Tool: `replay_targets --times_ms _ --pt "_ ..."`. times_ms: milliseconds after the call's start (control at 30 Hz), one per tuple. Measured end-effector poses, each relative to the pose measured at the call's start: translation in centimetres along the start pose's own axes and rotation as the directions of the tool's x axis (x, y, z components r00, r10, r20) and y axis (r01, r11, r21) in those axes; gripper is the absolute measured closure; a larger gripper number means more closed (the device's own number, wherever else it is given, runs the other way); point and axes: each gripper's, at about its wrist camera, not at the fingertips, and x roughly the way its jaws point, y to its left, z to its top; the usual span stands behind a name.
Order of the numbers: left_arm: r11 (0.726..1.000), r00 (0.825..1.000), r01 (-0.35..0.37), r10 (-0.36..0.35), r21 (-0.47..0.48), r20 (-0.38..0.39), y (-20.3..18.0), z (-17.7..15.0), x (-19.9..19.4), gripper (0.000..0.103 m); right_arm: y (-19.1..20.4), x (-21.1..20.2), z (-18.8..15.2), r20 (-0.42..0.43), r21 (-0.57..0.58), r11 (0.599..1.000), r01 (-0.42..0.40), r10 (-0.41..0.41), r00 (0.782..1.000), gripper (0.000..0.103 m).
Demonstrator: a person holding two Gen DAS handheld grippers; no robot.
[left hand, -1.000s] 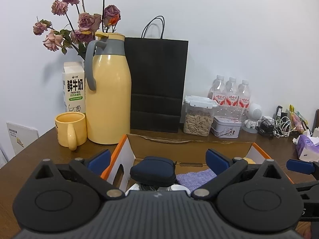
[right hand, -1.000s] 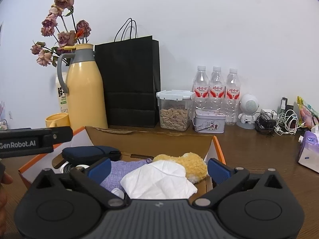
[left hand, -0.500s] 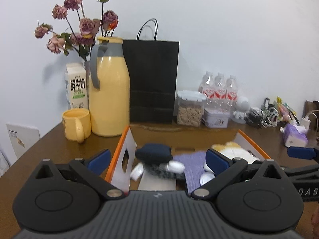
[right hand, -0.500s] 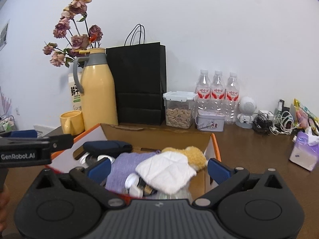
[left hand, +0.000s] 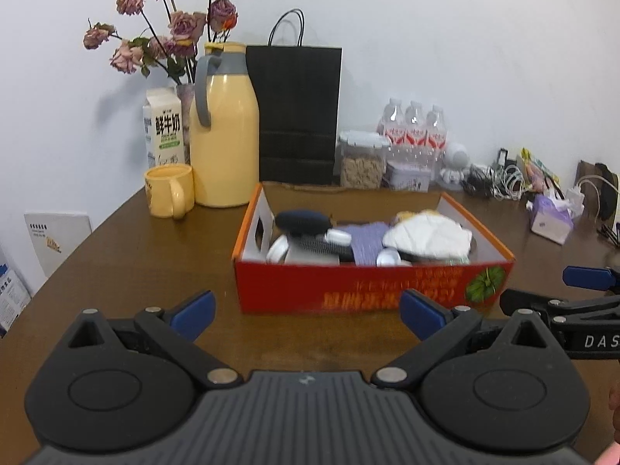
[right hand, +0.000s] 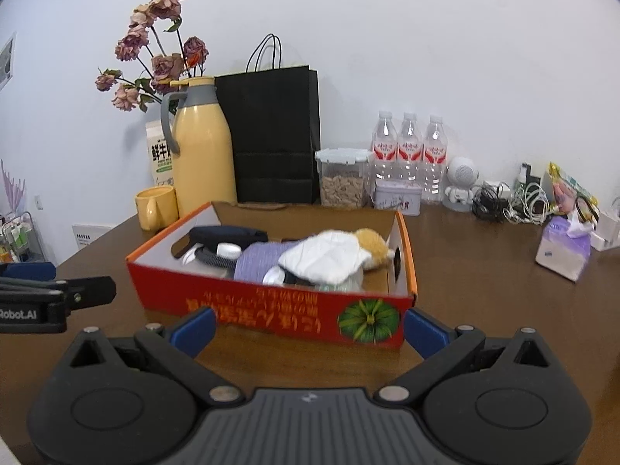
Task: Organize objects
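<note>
A red and orange cardboard box stands on the brown table. Inside lie a dark blue pouch, a purple cloth, a white cloth, a yellow plush and small white items. My left gripper is open, just short of the box's near wall. My right gripper is open too, nothing between its fingers, close to the box's front. Each gripper shows at the edge of the other's view.
Along the back wall stand a yellow mug, a yellow thermos, a milk carton, dried flowers, a black paper bag, a snack jar, a tin, three water bottles, cables and a tissue pack.
Both grippers have pulled back and up from over the box, so the whole box with its red front is now in sight. Both stayed open.
</note>
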Motion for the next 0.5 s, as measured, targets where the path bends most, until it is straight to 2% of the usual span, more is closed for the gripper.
replay_targets --times_ms 200,500 --pt "1.0 0.999 -0.01 0.01 0.01 -0.035 -0.1 -1.3 -0.9 0.0 -0.1 -0.5 -1.5 -0.042 0.017 1.0 0.017 -0.016 0.999 0.0" --pt "1.0 0.998 -0.008 0.009 0.015 -0.06 -0.4 -2.0 -0.8 0.0 -0.1 -0.8 -1.8 -0.05 0.018 1.0 0.012 -0.011 0.999 0.0"
